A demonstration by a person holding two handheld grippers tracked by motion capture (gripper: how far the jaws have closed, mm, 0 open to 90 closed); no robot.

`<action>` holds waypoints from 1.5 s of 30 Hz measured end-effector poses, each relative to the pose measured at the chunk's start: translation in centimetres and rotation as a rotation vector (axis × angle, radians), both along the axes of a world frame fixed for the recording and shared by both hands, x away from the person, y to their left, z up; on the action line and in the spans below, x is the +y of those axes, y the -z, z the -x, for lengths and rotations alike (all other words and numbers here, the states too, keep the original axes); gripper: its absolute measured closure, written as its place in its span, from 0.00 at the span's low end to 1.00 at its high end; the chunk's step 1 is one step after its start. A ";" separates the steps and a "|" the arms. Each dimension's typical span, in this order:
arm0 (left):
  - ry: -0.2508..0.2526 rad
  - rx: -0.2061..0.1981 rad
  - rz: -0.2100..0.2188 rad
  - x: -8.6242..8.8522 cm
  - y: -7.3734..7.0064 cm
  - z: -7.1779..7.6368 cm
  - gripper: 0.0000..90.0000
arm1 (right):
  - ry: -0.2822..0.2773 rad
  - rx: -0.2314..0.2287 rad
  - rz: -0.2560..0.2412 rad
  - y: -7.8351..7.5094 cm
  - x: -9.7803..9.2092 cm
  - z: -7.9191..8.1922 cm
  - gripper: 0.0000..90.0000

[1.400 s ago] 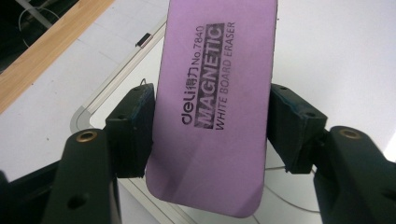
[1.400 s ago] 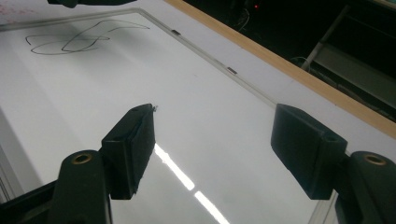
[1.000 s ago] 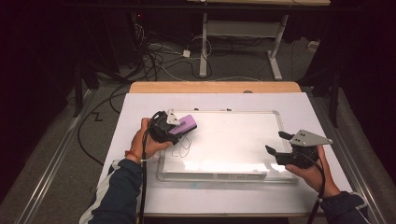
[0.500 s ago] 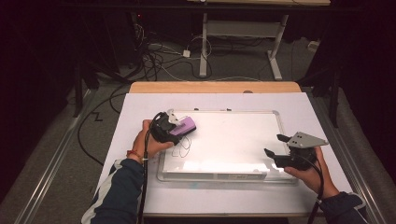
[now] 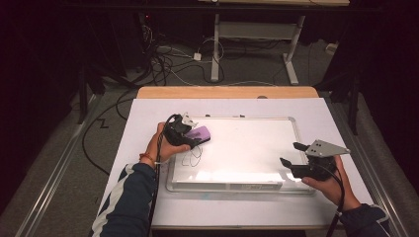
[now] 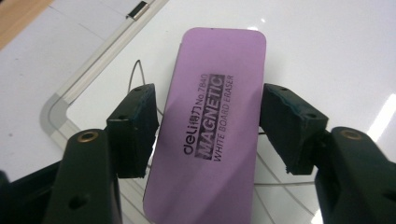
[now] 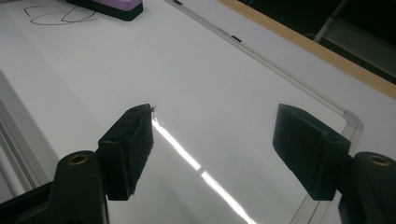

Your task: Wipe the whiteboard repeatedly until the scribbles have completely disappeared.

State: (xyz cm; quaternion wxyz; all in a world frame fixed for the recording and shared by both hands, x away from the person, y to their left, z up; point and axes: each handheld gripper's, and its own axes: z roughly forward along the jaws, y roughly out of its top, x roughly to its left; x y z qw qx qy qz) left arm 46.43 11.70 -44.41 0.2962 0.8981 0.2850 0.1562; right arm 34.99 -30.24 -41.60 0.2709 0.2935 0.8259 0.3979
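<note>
Near the whiteboard's (image 5: 247,148) left edge, my left gripper (image 6: 208,126) clamps the purple eraser (image 6: 210,130), my right gripper (image 7: 212,149) spread, holding nothing.

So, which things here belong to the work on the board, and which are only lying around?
Belonging to the job:
- purple eraser, between the jaws of the left hand-held gripper
- whiteboard
- pen scribble near the eraser
- right hand-held gripper, open over the board's right end

Just lying about:
- floor cables
- white table cover
</note>
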 end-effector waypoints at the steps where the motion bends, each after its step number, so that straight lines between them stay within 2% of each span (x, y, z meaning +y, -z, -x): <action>1: -0.004 0.003 0.002 0.0 0.1 -0.2 0.38 | -0.003 -0.001 0.004 0.0 0.0 0.0 0.32; 3: 0.002 0.012 0.001 -0.1 0.3 -0.4 0.36 | -0.005 0.004 0.005 0.1 0.1 -0.1 0.33; 5: 0.003 0.021 -0.023 -0.3 0.5 -0.6 0.40 | -0.013 0.008 0.009 0.1 0.1 -0.2 0.34; 9: 0.010 0.022 -0.045 -0.4 0.3 -0.8 0.41 | -0.024 0.013 0.010 0.1 0.2 -0.2 0.34; 11: -0.019 0.013 -0.057 -0.4 0.3 -1.0 0.42 | -0.025 0.017 0.006 0.2 0.2 -0.2 0.34; 13: -0.041 0.028 -0.043 -0.1 0.3 -1.4 0.42 | -0.020 0.020 0.009 0.3 0.3 -0.2 0.34; 15: -0.094 0.026 -0.046 0.0 0.3 -2.0 0.42 | -0.017 0.019 0.014 0.4 0.3 -0.3 0.33; 20: -0.159 0.037 -0.039 -0.2 0.2 -3.7 0.42 | -0.021 0.025 0.026 0.5 0.4 -0.4 0.33; 24: -0.157 0.038 -0.036 0.0 0.2 -4.5 0.42 | -0.022 0.024 0.023 0.5 0.4 -0.4 0.33; 27: -0.149 0.036 -0.033 0.1 0.3 -4.6 0.43 | -0.020 0.028 0.029 0.7 0.3 -0.4 0.33; 32: -0.149 0.006 -0.028 -0.2 0.6 -3.4 0.43 | -0.019 0.031 0.027 0.7 0.2 -0.2 0.33; 35: -0.109 -0.003 -0.036 -0.6 0.7 -2.1 0.43 | -0.021 0.031 0.026 0.6 0.1 -0.1 0.33; 45: -0.009 -0.004 -0.022 -0.8 0.9 2.5 0.43 | -0.032 0.035 0.035 0.6 0.3 0.1 0.33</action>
